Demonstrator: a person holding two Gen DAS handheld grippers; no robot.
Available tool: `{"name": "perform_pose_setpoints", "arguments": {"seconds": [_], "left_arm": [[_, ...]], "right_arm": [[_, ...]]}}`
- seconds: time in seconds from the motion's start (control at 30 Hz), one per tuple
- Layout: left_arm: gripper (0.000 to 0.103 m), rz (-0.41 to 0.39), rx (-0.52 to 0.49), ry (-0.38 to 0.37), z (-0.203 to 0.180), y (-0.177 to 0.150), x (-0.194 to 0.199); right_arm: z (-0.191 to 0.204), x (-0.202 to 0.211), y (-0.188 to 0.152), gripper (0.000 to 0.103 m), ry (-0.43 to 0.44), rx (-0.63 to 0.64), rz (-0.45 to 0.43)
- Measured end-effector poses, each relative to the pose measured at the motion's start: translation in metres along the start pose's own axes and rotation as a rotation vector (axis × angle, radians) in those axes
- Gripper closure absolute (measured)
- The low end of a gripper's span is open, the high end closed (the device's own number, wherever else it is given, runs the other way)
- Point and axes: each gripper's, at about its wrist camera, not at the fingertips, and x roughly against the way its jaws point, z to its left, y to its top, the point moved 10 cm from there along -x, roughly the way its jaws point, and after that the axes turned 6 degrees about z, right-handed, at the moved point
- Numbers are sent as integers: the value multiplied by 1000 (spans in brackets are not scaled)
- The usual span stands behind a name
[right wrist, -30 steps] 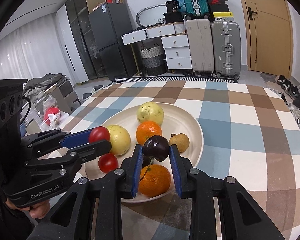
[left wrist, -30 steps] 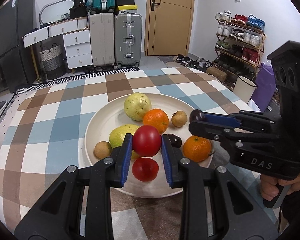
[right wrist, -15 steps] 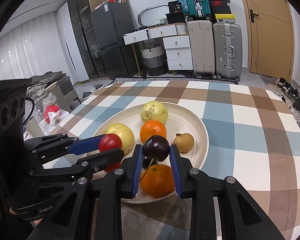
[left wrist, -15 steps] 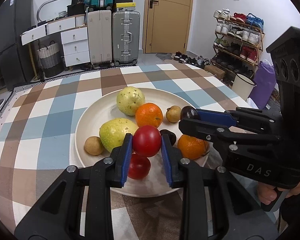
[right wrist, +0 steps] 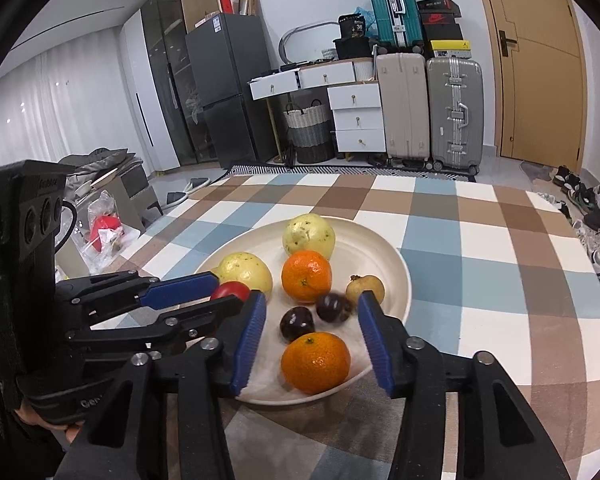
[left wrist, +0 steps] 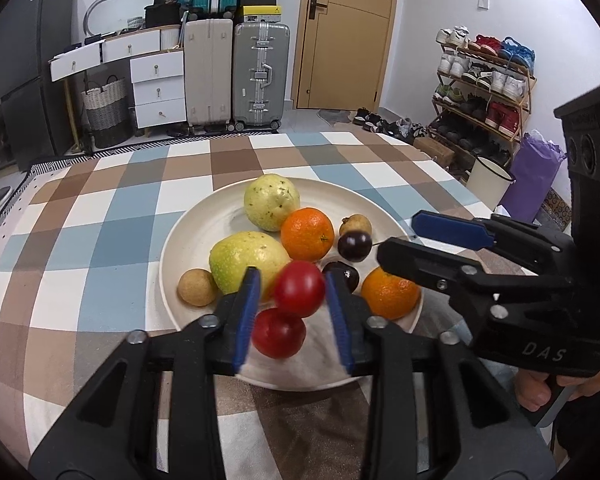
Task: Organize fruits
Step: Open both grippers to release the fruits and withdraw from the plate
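A cream plate [left wrist: 220, 220] on the checked tablecloth holds two green guavas [left wrist: 271, 201], two oranges [left wrist: 307, 233], two small brown fruits [left wrist: 197, 287], a dark plum [left wrist: 342, 274] and a red tomato [left wrist: 278, 334]. My left gripper [left wrist: 292, 312] hangs over the plate's near edge, its jaws opening. A second red tomato [left wrist: 299, 289], blurred, sits loose between its pads with gaps on both sides. My right gripper [right wrist: 312, 336] is also opening, and nothing is between its fingers. A blurred dark plum [right wrist: 332, 307] lies on the plate just below them, beside the other plum [right wrist: 297, 323].
The two grippers stand side by side, the right one [left wrist: 398, 236] close to the plate's right rim. The tablecloth [right wrist: 480, 248] runs far and right of the plate. Suitcases, drawers, a fridge and a shoe rack stand beyond the table.
Both grippers' jaws have parted. The tomato has come free of the left pads. The dark plum has dropped out of the right pads onto the plate.
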Motion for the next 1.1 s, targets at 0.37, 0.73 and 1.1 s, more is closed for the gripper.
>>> {"name": "perform_pose_setpoints", "arguments": {"seconds": [0.37,0.73,1.1], "left_arm": [[0,-69,113,57,36,-4,27],[0,-115,99,95,33,-31,59],[0,-170,91,100,33,-43,84]], "right_arm": [[-13,21,-9,1,-25,-37,-51],[3,46,-27,1,-31,1,-71],[16,65,-34,1,-50,43,-118]]}}
